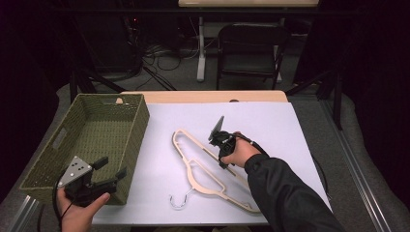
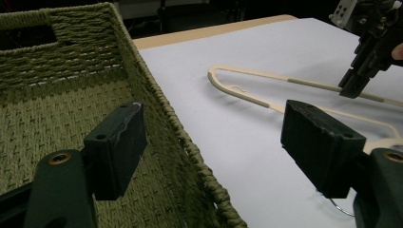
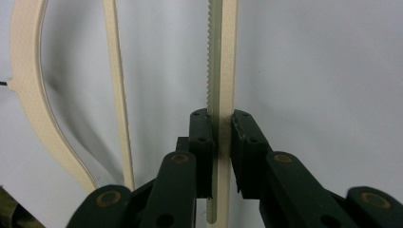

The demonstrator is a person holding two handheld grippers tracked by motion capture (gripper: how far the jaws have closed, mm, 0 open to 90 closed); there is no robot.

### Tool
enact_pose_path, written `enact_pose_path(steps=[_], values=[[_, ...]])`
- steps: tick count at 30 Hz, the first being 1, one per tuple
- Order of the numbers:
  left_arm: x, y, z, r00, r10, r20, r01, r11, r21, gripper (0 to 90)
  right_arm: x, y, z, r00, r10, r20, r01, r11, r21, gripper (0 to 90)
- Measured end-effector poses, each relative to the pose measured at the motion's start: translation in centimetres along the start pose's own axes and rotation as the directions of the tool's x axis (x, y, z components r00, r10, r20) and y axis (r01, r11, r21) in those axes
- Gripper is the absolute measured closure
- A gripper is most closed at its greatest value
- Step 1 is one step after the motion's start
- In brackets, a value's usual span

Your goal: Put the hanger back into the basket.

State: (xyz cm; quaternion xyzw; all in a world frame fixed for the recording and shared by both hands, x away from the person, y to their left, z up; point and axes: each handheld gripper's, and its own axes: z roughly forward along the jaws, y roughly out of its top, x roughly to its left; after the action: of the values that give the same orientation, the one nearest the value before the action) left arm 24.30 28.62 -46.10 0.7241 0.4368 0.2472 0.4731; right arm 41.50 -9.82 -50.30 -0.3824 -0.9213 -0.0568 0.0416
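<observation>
The right gripper (image 3: 220, 142) was closed on the straight bar of a cream plastic hanger (image 3: 222, 57), its two black jaws pressed against either side of the bar, whose one edge was notched like a saw. In the high view that right gripper (image 1: 223, 145) sat just right of centre, held by a hand (image 1: 239, 153) in a dark sleeve (image 1: 285, 193) reaching up from the lower right, and the hanger (image 1: 203, 166) lay flat across the middle of the frame with its metal hook (image 1: 179, 200) pointing toward the bottom edge. The hanger rested on a white sheet (image 1: 270, 125) covering a wooden surface (image 1: 203, 96). The left gripper (image 1: 109, 174) was at the lower left of the high view, held in a bare hand (image 1: 77, 212), with its jaws spread wide apart and nothing between them. In the left gripper view, one jaw of the left gripper (image 2: 214, 147) hung over the inside of a woven green basket (image 2: 57, 85) and the other over the white sheet (image 2: 266, 61), with the basket's rim running between them. The basket (image 1: 96, 135) filled the left side of the high view. Beyond the surface, at the top of the frame, stood a dark folding chair (image 1: 249, 53).
</observation>
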Motion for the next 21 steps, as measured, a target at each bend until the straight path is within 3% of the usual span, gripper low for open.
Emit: enact_pose_path(steps=[2, 4, 5, 6, 7, 11, 12, 13, 17, 18, 19, 20, 21], values=[[-0.2, 0.1, 0.0, 1.0, 0.001, 0.005, -0.001, 1.0, -0.003, 23.5, -0.1, -0.1, -0.6, 1.0, 0.005, -0.004, -0.005, 1.0, -0.002, 79.9], [-0.6, 0.2, 0.0, 0.9999, 0.006, 0.016, -0.006, 1.0, -0.001, 23.6, -0.2, -0.4, -0.9, 0.9996, 0.019, -0.021, -0.02, 0.999, -0.044, 79.9], [-0.8, 0.3, 0.1, 0.9997, 0.009, 0.021, -0.009, 1.0, -0.002, 24.0, -0.4, -0.4, -1.5, 0.9999, 0.005, -0.015, -0.006, 0.999, -0.031, 79.9], [-1.0, 0.3, 0.2, 0.9995, 0.014, 0.027, -0.014, 0.9999, -0.001, 24.0, -0.2, -0.6, -1.5, 0.9981, 0.051, -0.035, -0.054, 0.996, -0.071, 79.9], [-1.3, 0.3, 0.3, 0.9993, 0.017, 0.034, -0.017, 0.9999, 0.0, 24.1, -0.5, -0.7, -1.8, 0.9995, 0.014, -0.029, -0.016, 0.998, -0.065, 79.9], [-2.4, 0.3, 1.1, 0.9968, 0.036, 0.071, -0.038, 0.9991, 0.021, 24.3, -0.8, -1.0, -2.9, 0.9989, 0.031, -0.035, -0.034, 0.997, -0.076, 79.8], [-2.7, 0.3, 1.3, 0.9963, 0.036, 0.077, -0.038, 0.999, 0.021, 24.3, -0.7, -1.3, -2.9, 0.9976, 0.059, -0.037, -0.063, 0.99, -0.123, 79.9], [-2.9, 0.3, 1.5, 0.9954, 0.044, 0.085, -0.046, 0.9986, 0.026, 24.3, -1.0, -1.3, -3.2, 0.9985, 0.041, -0.035, -0.045, 0.992, -0.117, 79.9], [-3.7, 0.4, 1.9, 0.9931, 0.056, 0.103, -0.06, 0.9978, 0.029, 24.3, -1.7, -1.8, -4.2, 0.9955, 0.057, -0.076, -0.066, 0.991, -0.119, 79.9], [-3.9, 0.5, 1.9, 0.9924, 0.06, 0.107, -0.064, 0.9976, 0.029, 24.4, -1.8, -2.0, -3.9, 0.9927, 0.068, -0.1, -0.087, 0.975, -0.204, 79.9], [-4.1, 0.6, 2.0, 0.9919, 0.065, 0.108, -0.069, 0.9973, 0.027, 24.4, -1.6, -2.2, -3.6, 0.9852, 0.111, -0.131, -0.142, 0.954, -0.263, 79.8], [-4.3, 0.7, 2.0, 0.9912, 0.07, 0.112, -0.073, 0.997, 0.026, 24.5, -2.1, -2.1, -4.6, 0.9922, 0.064, -0.108, -0.08, 0.984, -0.161, 79.9], [-4.4, 0.8, 2.0, 0.9906, 0.071, 0.117, -0.074, 0.9969, 0.025, 24.6, -2.1, -2.1, -4.6, 0.9895, 0.078, -0.122, -0.101, 0.976, -0.193, 79.9]])
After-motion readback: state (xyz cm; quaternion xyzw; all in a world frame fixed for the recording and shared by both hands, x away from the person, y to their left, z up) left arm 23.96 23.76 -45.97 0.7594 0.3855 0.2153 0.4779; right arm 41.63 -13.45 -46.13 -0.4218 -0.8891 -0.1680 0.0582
